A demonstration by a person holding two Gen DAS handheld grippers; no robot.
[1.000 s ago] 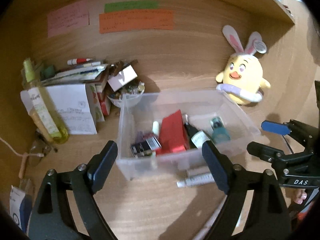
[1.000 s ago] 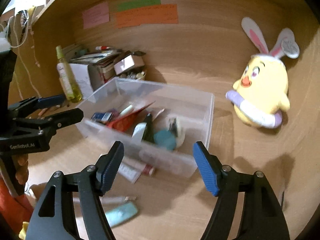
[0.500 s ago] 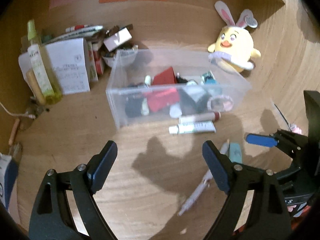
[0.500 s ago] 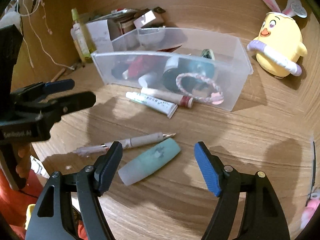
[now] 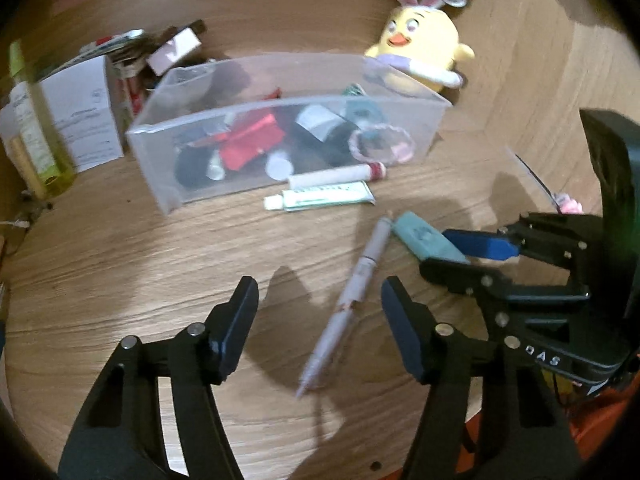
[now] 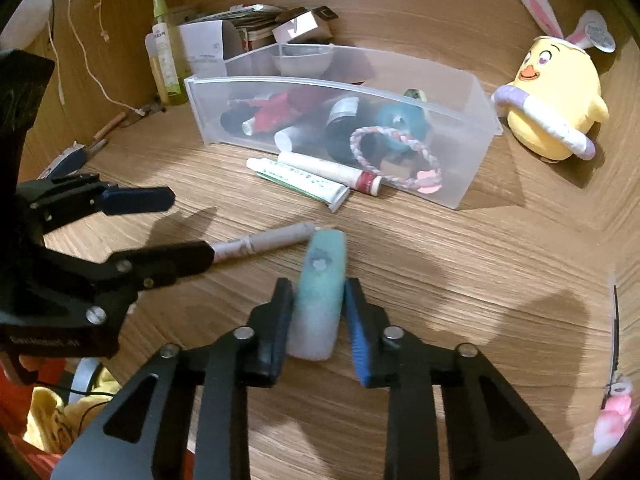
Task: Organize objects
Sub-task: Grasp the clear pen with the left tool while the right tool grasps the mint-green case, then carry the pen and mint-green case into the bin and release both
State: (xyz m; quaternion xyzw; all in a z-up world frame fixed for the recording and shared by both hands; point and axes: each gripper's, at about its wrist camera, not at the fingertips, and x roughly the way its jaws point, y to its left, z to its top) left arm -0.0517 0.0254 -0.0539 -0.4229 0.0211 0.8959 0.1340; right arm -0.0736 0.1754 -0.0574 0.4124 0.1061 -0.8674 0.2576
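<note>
A clear plastic bin [image 5: 168,188] [image 6: 472,184] holds several small items on the wooden desk. Two tubes lie in front of it: a white tube with a red cap [image 5: 336,172] [image 6: 320,166] and a green-printed tube [image 5: 324,198] [image 6: 296,180]. A pale pink pen [image 5: 352,292] [image 6: 264,242] lies on the desk between the fingers of my open left gripper [image 5: 320,312] [image 6: 160,228]. My right gripper [image 6: 318,300] [image 5: 452,252] is shut on a teal tube [image 6: 320,280] [image 5: 420,238] that lies next to the pen's end.
A yellow plush chick [image 5: 420,48] [image 6: 556,100] sits right of the bin. Boxes and papers [image 5: 84,120] [image 6: 208,48] and a yellow-green bottle [image 6: 168,52] stand at the back left. A white cable [image 6: 92,72] hangs at left. A pink item [image 6: 612,420] lies at far right.
Both grippers have come down toward the desk. My left gripper now straddles the pen. My right gripper, open half a second ago, has closed on the teal tube.
</note>
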